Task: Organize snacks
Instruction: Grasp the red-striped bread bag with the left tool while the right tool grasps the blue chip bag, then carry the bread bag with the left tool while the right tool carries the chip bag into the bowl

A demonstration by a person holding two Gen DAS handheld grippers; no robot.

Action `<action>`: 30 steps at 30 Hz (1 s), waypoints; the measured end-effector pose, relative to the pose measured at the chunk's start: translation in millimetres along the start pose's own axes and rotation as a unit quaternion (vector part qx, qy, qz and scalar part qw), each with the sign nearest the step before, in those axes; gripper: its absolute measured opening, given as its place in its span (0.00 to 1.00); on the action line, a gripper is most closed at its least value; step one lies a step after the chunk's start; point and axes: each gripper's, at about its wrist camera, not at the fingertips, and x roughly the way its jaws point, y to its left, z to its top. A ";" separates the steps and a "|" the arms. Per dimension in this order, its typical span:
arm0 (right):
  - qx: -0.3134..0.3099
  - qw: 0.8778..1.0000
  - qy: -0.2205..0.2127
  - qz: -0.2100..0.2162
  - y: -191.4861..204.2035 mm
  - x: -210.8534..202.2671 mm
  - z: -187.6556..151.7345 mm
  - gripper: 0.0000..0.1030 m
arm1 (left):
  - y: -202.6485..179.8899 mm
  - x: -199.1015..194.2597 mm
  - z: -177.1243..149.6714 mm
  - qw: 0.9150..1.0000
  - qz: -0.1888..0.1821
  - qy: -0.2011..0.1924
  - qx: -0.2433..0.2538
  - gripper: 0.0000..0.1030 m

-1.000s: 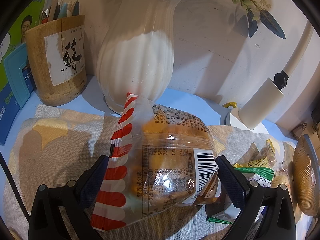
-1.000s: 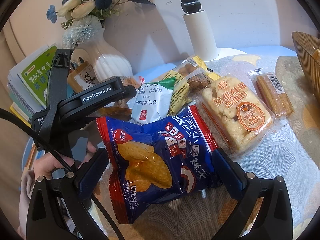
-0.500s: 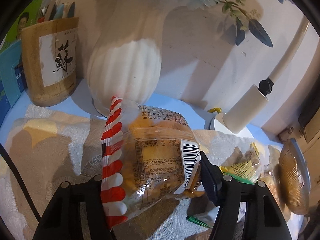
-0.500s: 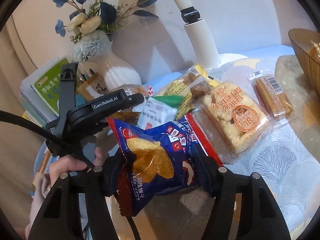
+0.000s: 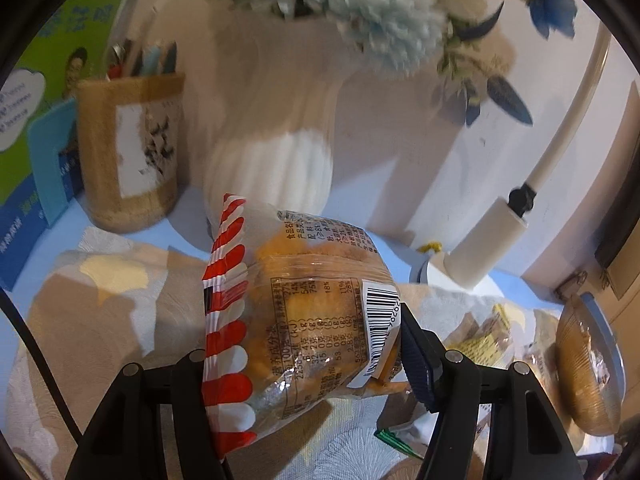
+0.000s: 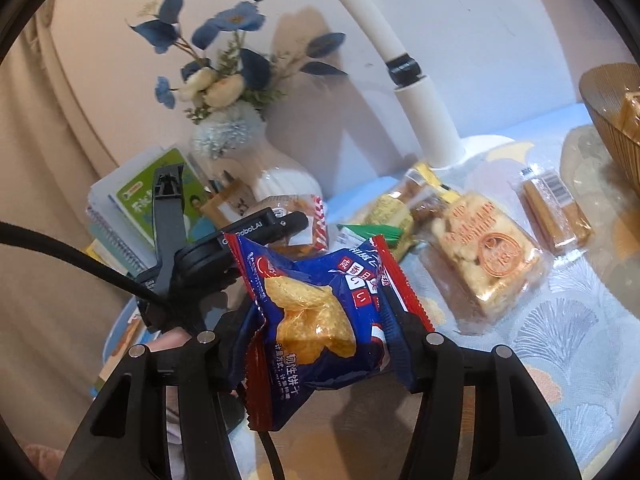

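Observation:
My left gripper [image 5: 308, 346] is shut on a clear packet of golden cookies [image 5: 316, 300] with a red-and-white striped edge, held just above the patterned cloth [image 5: 100, 312]. In the right wrist view my right gripper [image 6: 316, 320] has a blue and red biscuit packet [image 6: 316, 300] pinched between its pads and raised off the cloth; its jaws are still closing and the packet is crumpled. Behind it the striped packet [image 6: 310, 216] shows in the left gripper, with a hand below. Other snacks lie on the cloth: an egg crisp packet [image 6: 484, 256], a wafer bar packet [image 6: 556, 208], a yellow packet [image 6: 400, 210].
A white ribbed vase [image 5: 272, 176] with blue flowers and a wooden pen holder [image 5: 132, 160] stand close behind the left gripper. A white lamp [image 6: 432, 120] rises at the back. A golden ribbed bowl [image 6: 612, 120] sits at the far right. Books [image 6: 132, 204] are stacked at the left.
Both grippers went from wide open around their packets to closed on them. Both packets have come up off the cloth, and both views have tilted upward.

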 end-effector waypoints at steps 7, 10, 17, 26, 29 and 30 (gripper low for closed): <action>0.002 1.000 0.003 0.001 -1.0 -0.2 -0.4 0.53 | 0.4 -14.7 2.3 0.999 0.019 -0.048 0.011 0.62; -0.002 1.000 -0.005 0.002 0.3 -4.3 -0.7 0.53 | -4.8 -9.5 -0.3 0.998 0.027 -0.042 0.029 0.62; 0.017 0.998 -0.055 0.026 -0.5 -48.8 8.7 0.53 | -21.8 -31.3 -4.9 0.995 0.004 -0.075 0.064 0.62; 0.021 0.990 -0.120 -0.071 -18.9 -134.4 88.6 0.54 | -100.0 -68.4 4.5 0.993 -0.105 -0.011 0.054 0.62; 0.031 0.985 -0.112 -0.125 -41.1 -149.7 120.4 0.54 | -141.7 -70.8 8.5 0.988 -0.147 0.019 0.053 0.62; 0.028 0.982 -0.111 -0.149 -51.9 -156.9 133.8 0.54 | -161.5 -71.5 8.7 0.986 -0.153 0.030 0.060 0.62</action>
